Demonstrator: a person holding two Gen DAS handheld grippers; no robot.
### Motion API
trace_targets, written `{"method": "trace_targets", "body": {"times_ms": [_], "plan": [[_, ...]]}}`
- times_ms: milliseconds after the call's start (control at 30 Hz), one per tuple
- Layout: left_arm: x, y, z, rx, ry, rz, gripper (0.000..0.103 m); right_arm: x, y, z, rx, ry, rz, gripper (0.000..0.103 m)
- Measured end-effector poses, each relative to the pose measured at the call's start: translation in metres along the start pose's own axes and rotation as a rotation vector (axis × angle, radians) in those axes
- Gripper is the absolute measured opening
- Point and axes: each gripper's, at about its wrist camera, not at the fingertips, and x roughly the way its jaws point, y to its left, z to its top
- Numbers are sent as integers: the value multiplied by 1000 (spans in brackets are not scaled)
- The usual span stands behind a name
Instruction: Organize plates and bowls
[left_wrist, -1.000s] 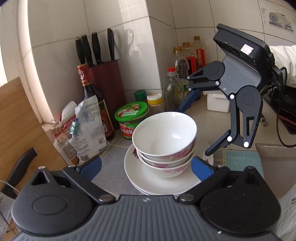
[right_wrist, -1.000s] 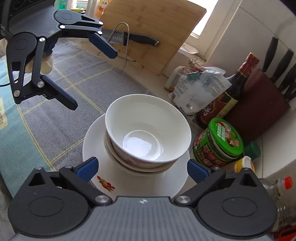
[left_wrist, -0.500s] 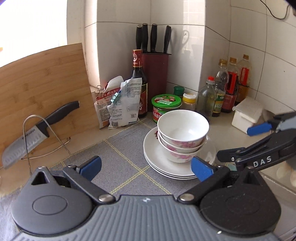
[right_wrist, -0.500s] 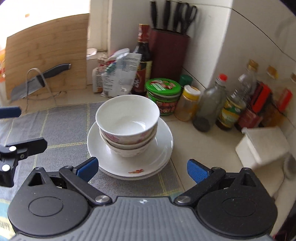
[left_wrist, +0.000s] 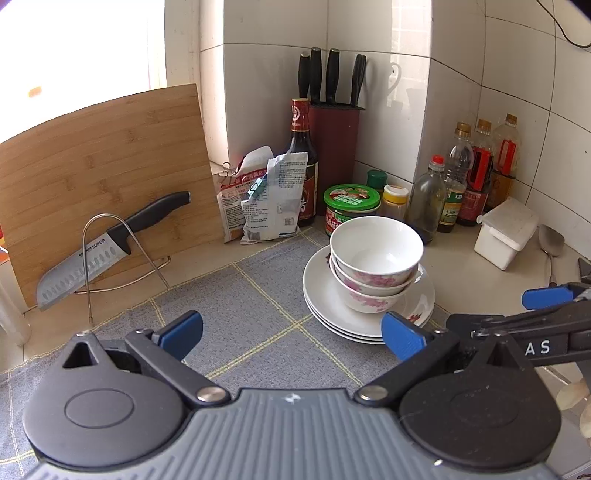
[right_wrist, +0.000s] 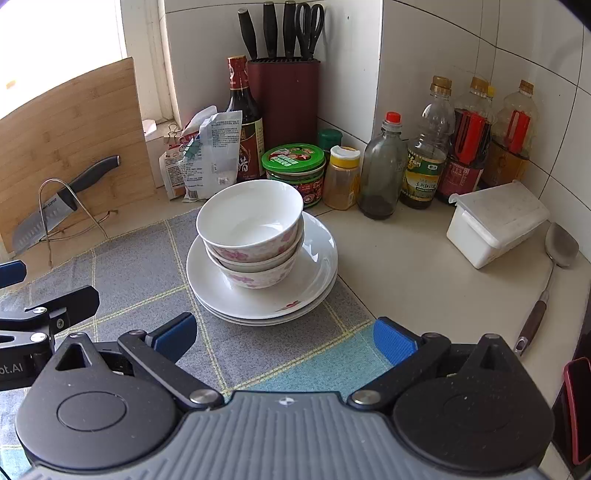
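A stack of white bowls with pink flowers (left_wrist: 375, 262) (right_wrist: 253, 232) sits nested on a stack of white plates (left_wrist: 321, 295) (right_wrist: 314, 273), on a grey checked mat (left_wrist: 251, 295) (right_wrist: 140, 273). My left gripper (left_wrist: 291, 330) is open and empty, held back from the stack, which lies ahead and slightly right. My right gripper (right_wrist: 282, 336) is open and empty too, with the stack just beyond its fingertips. Each gripper shows at the edge of the other's view, the right one as a blue-tipped finger (left_wrist: 546, 297), the left one as a dark finger (right_wrist: 70, 299).
Behind the stack stand a green-lidded tub (right_wrist: 293, 166), a yellow-capped jar (right_wrist: 343, 177), several bottles (right_wrist: 428, 147), a knife block (right_wrist: 284, 99) and snack bags (left_wrist: 266, 199). A cutting board (left_wrist: 103, 173) and racked knife (left_wrist: 110, 243) are left; a white box (right_wrist: 495, 221) and spatula (right_wrist: 550, 269) right.
Both grippers have pulled back and away from the stack, which now looks smaller and farther. The bowls and plates have not moved. Both grippers stay open.
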Motion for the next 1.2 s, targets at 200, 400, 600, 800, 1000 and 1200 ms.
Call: {"method": "trace_targets", "body": {"times_ms": [200, 400, 600, 800, 1000, 1200], "plan": [[-1, -2, 2, 5, 6, 20, 102, -3, 1, 3, -4, -12, 0, 103], [1, -2, 4, 2, 11, 18, 102, -1, 2, 5, -14, -11, 3, 103], [2, -3, 6, -2, 14, 20, 102, -1, 1, 7, -18, -7, 0, 103], [4, -3, 8, -3, 15, 23, 102, -1, 0, 8, -17, -4, -2, 103], [3, -3, 8, -3, 14, 21, 102, -2, -2, 10, -18, -8, -4, 103], [3, -3, 9, -4, 14, 27, 102, -2, -1, 10, -23, -8, -7, 103]]}}
